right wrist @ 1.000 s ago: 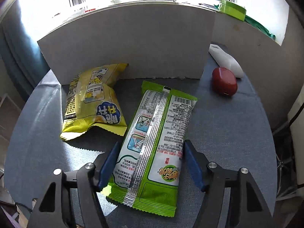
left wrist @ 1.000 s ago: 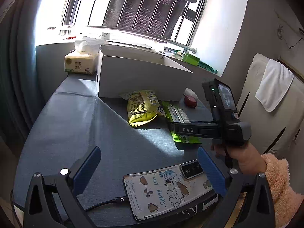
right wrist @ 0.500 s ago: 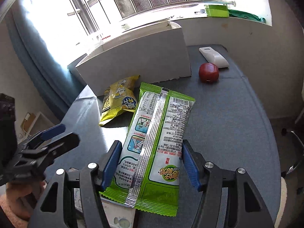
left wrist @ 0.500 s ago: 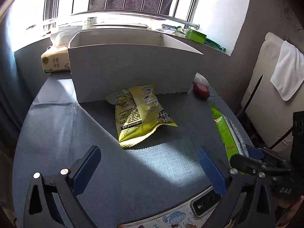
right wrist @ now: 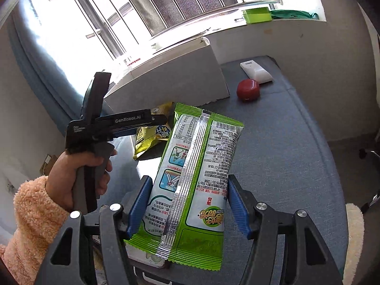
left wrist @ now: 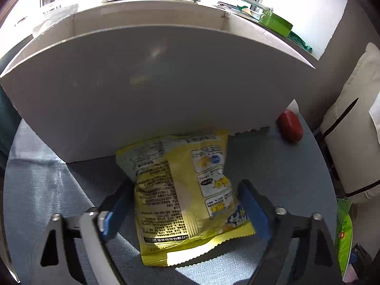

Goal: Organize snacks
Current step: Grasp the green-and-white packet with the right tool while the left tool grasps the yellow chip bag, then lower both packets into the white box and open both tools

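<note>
A yellow snack bag (left wrist: pixel 185 190) lies on the grey table against the front wall of a white open box (left wrist: pixel 154 80). My left gripper (left wrist: pixel 185 211) is down over the bag with a blue pad on each side of it; the jaws are partly closed and seem to touch its edges. My right gripper (right wrist: pixel 187 204) is shut on a green snack bag (right wrist: pixel 197 171) and holds it lifted above the table. In the right wrist view the left gripper (right wrist: pixel 154 121) reaches over the yellow bag (right wrist: pixel 152 137), with the white box (right wrist: pixel 171 80) behind.
A red rounded case (right wrist: pixel 248 89) and a white remote-like device (right wrist: pixel 255 71) lie on the table right of the box. The green bag's edge shows at the far right of the left wrist view (left wrist: pixel 343 232). A window sill with a green box (right wrist: pixel 256 15) runs behind.
My left gripper has moved forward and down to the yellow bag and narrowed around it. My right gripper has lifted the green bag off the table and drawn back.
</note>
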{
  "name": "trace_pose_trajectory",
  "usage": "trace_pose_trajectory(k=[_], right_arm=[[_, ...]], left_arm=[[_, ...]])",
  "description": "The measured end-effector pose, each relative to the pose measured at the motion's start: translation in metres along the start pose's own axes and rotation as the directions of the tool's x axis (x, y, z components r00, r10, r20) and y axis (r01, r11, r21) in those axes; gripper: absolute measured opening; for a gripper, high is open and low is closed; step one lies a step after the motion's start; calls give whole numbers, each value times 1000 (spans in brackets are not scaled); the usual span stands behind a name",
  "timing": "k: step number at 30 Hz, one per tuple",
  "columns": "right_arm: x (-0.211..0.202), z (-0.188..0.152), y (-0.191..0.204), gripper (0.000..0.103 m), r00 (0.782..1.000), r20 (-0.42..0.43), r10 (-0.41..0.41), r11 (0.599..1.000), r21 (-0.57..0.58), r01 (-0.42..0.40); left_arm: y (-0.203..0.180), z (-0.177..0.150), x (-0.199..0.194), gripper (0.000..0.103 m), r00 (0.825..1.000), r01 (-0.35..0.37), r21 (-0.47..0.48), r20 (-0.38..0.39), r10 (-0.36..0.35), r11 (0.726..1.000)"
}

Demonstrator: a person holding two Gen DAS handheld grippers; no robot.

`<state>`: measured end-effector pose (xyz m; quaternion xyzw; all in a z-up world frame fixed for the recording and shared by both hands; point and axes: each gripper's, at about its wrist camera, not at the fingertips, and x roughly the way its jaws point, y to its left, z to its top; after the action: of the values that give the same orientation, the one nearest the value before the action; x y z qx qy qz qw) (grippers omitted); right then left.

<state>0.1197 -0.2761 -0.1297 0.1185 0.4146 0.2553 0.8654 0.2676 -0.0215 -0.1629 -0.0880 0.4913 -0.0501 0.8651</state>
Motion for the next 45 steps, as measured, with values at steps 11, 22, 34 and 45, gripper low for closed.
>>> trace_pose_trajectory(k=[11, 22, 34, 45], right_arm=[[3, 1, 2, 68, 1000, 12, 18, 1000, 17, -19], [7, 84, 47, 68, 994, 91, 65, 987, -153, -51], [101, 248, 59, 68, 999, 16, 30, 987, -158, -27], [139, 259, 35, 103, 999, -31, -35, 995, -91, 32]], left_arm=[[-14, -42, -101, 54, 974, 63, 168, 203, -97, 984], [13, -4, -182, 54, 909, 41, 151, 405, -100, 988], [48, 128, -116, 55, 944, 0, 40, 331, -13, 999], [43, 127, -103, 103, 958, -46, 70, 286, 25, 996]])
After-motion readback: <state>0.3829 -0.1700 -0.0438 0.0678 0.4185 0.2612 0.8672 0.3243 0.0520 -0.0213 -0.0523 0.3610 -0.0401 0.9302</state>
